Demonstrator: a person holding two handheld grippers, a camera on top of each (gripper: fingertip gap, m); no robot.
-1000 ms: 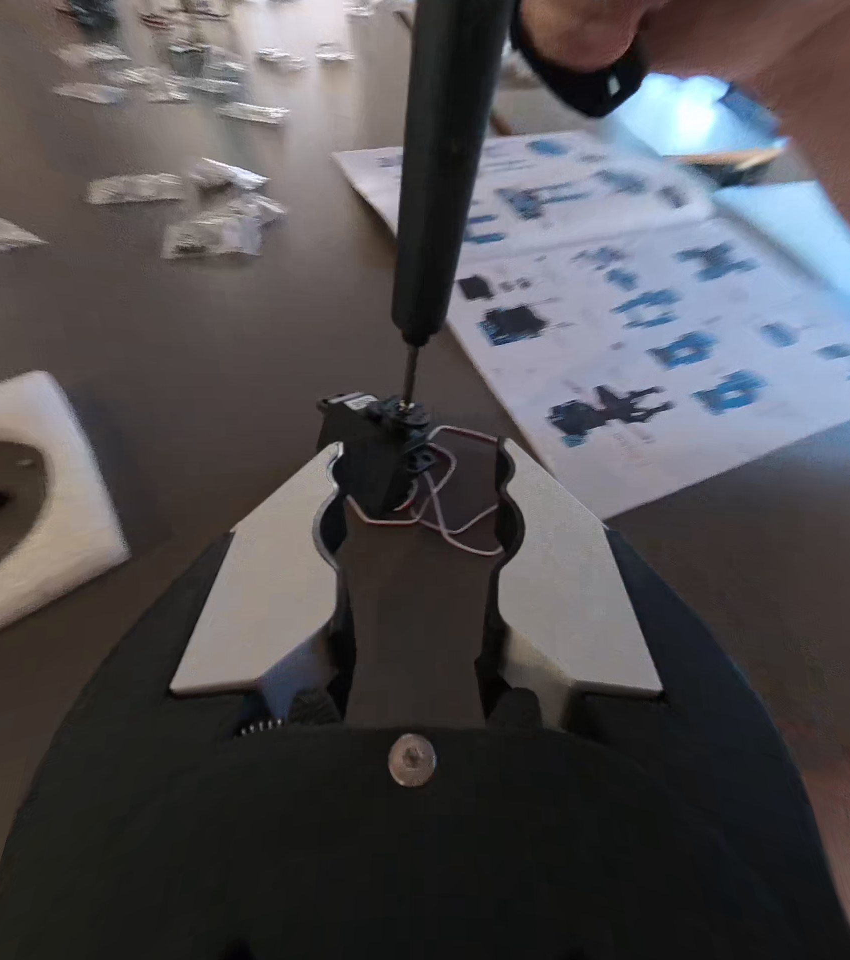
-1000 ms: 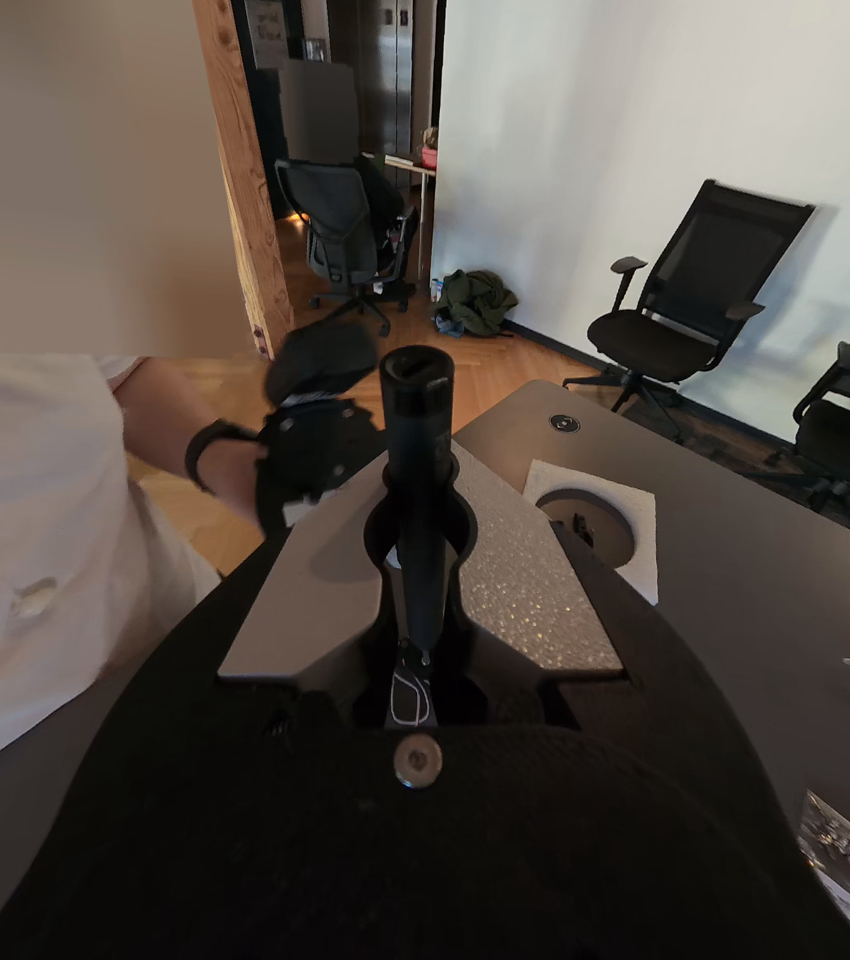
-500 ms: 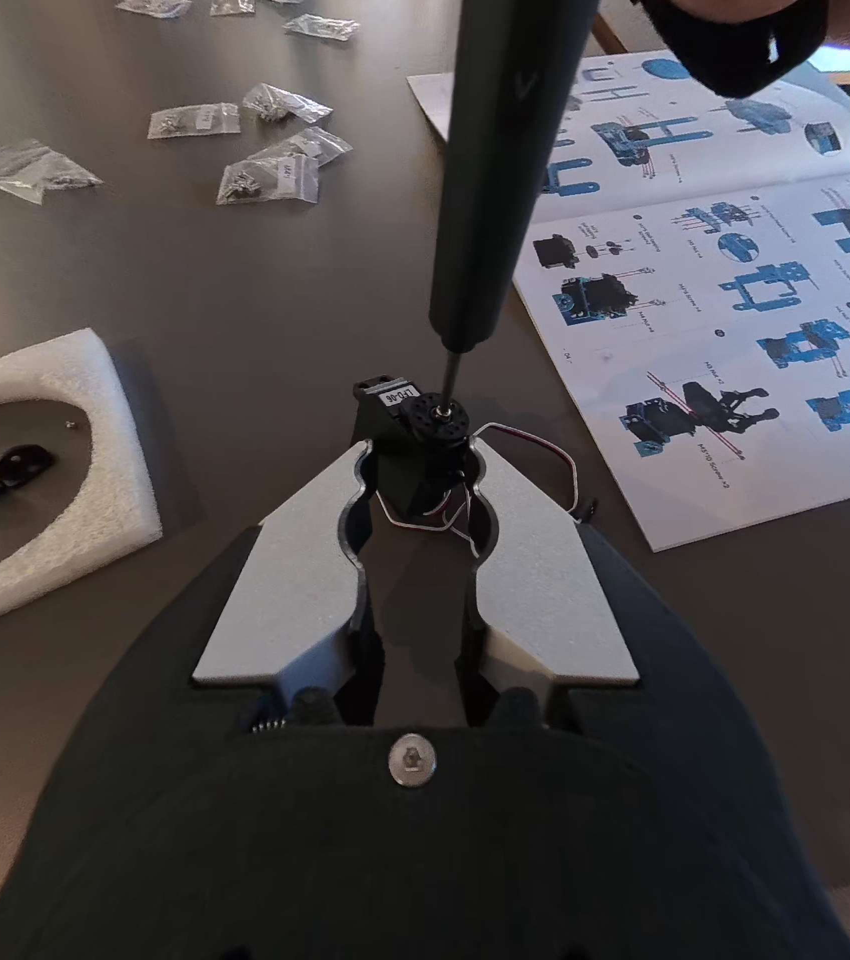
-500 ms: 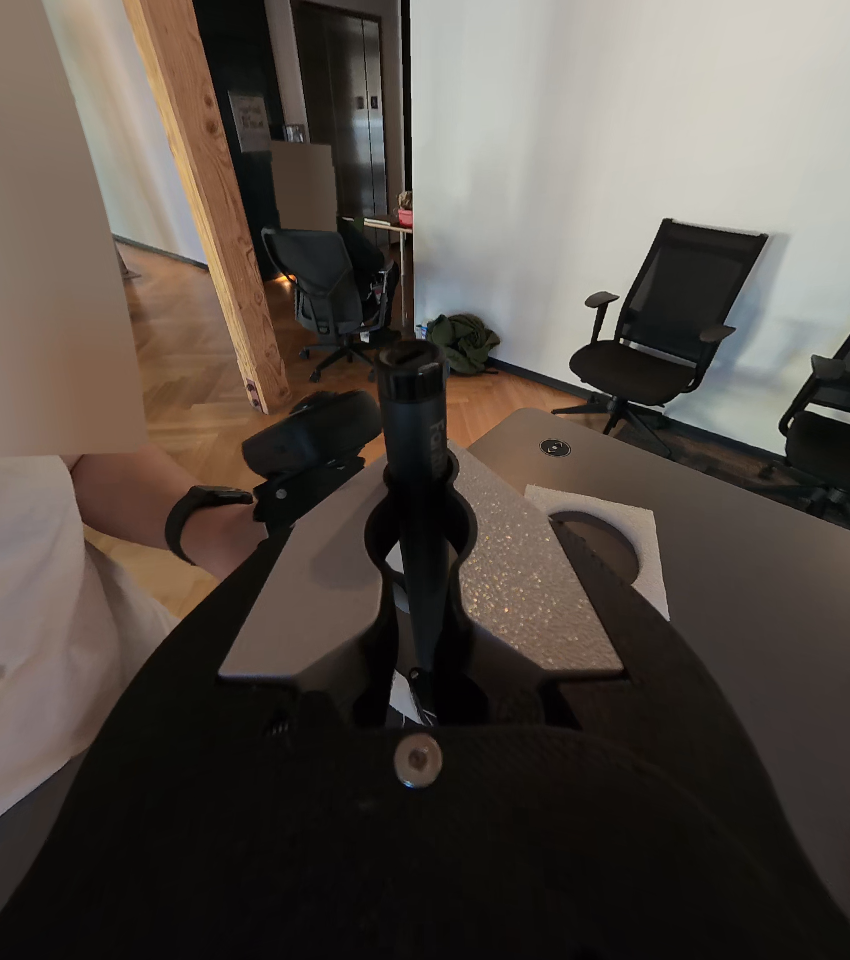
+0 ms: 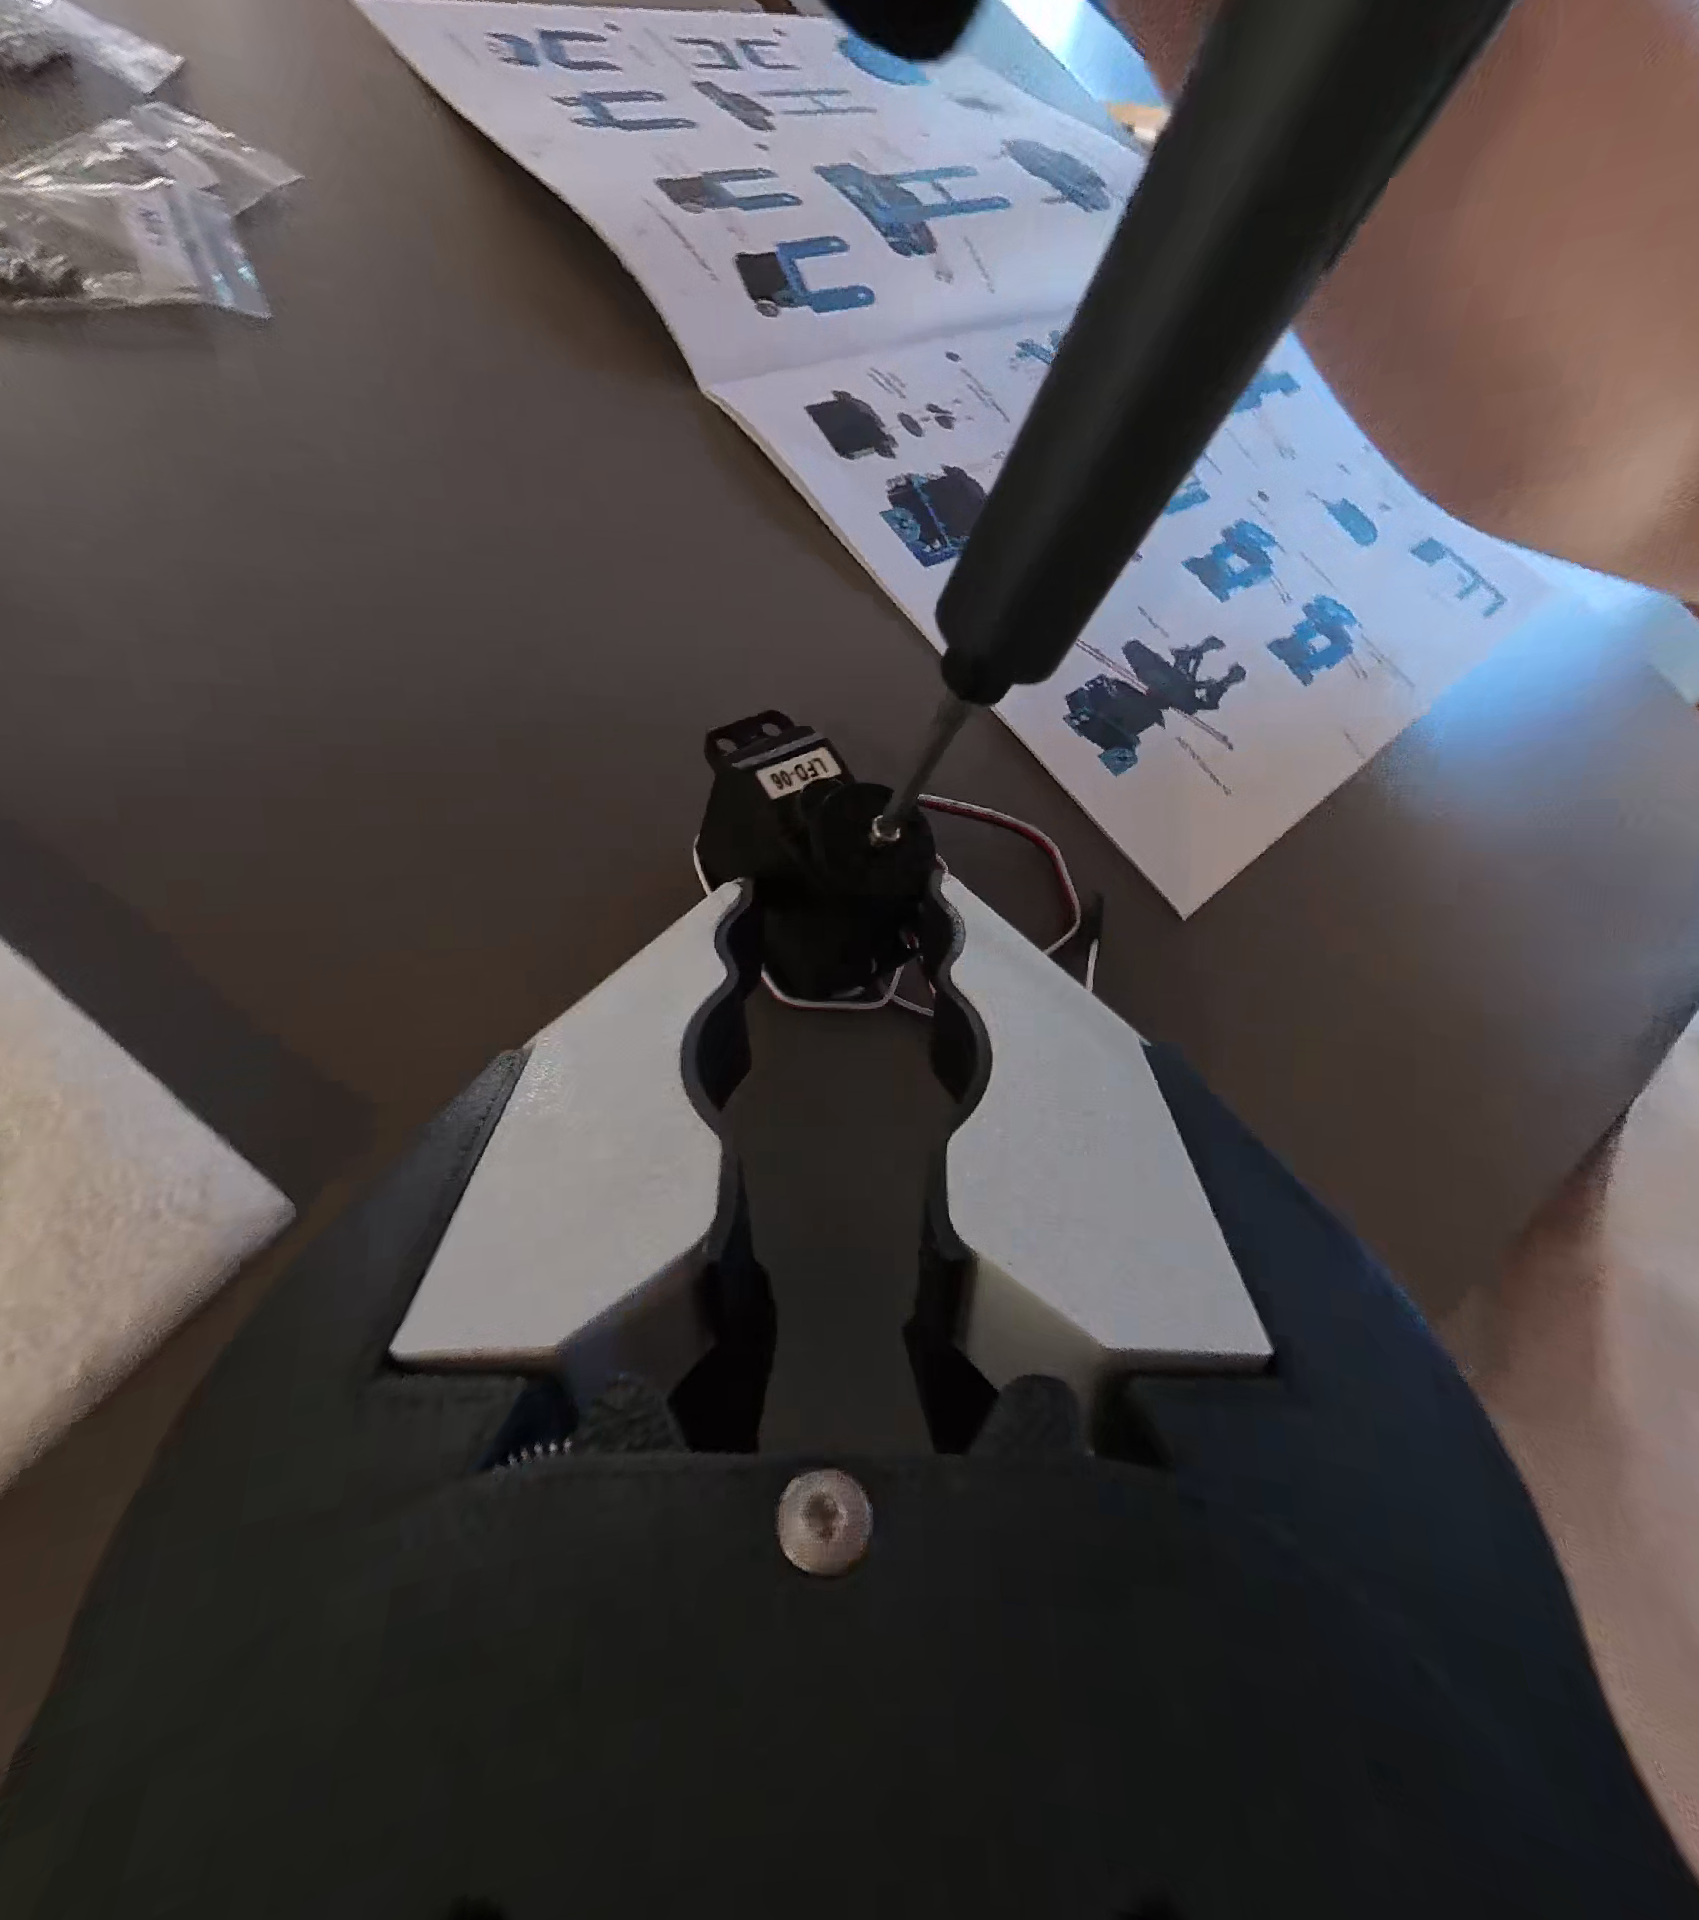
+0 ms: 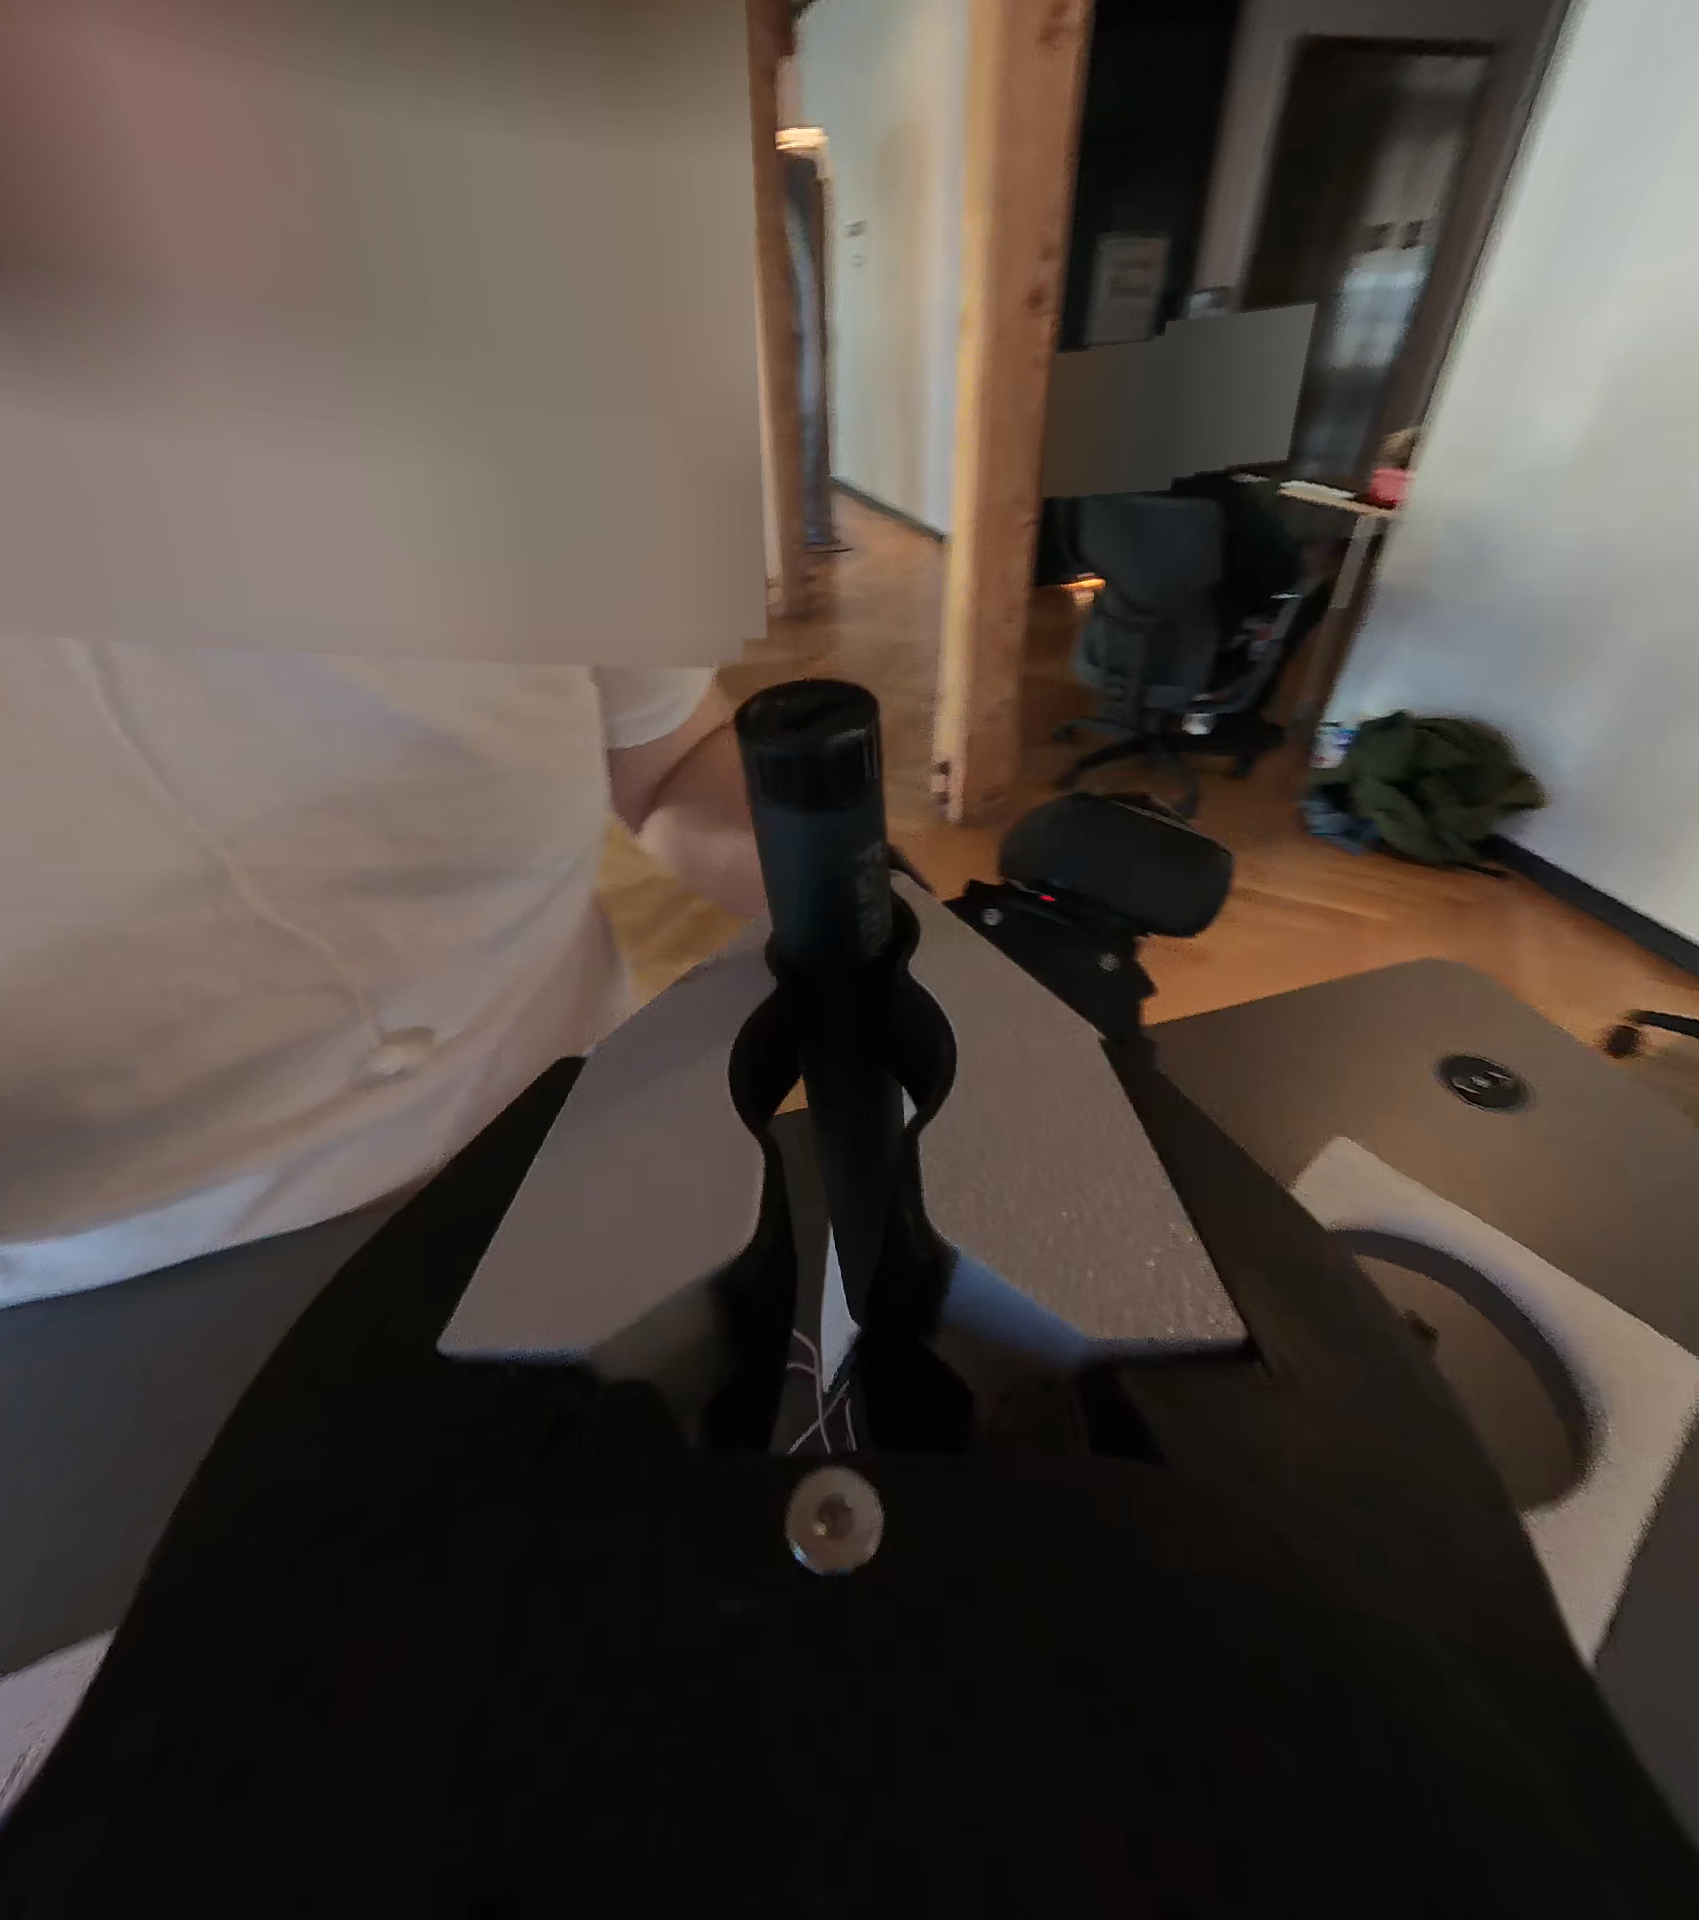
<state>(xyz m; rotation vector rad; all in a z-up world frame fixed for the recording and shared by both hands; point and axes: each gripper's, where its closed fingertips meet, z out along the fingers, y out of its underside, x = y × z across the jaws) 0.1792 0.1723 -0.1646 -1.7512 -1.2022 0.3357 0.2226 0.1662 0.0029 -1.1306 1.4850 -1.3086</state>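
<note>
Left wrist view: desk (image 5: 409, 582); manual (image 5: 928, 312) at 1 o'clock; left tongs (image 5: 829, 914) clenched on small, light, rigid servo (image 5: 803, 821), gripped by body. Right tongs (image 6: 840, 966) clamp screwdriver (image 6: 824, 852); tip on servo hub.

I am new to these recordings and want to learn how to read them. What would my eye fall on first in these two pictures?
First, the small black servo motor clamped at the tips of the left gripper, above the dark table. A dark screwdriver, gripped by the right gripper, slants down from the upper right, its thin bit on the screw at the servo's round top. Behind lies an open instruction booklet with blue drawings.
</note>
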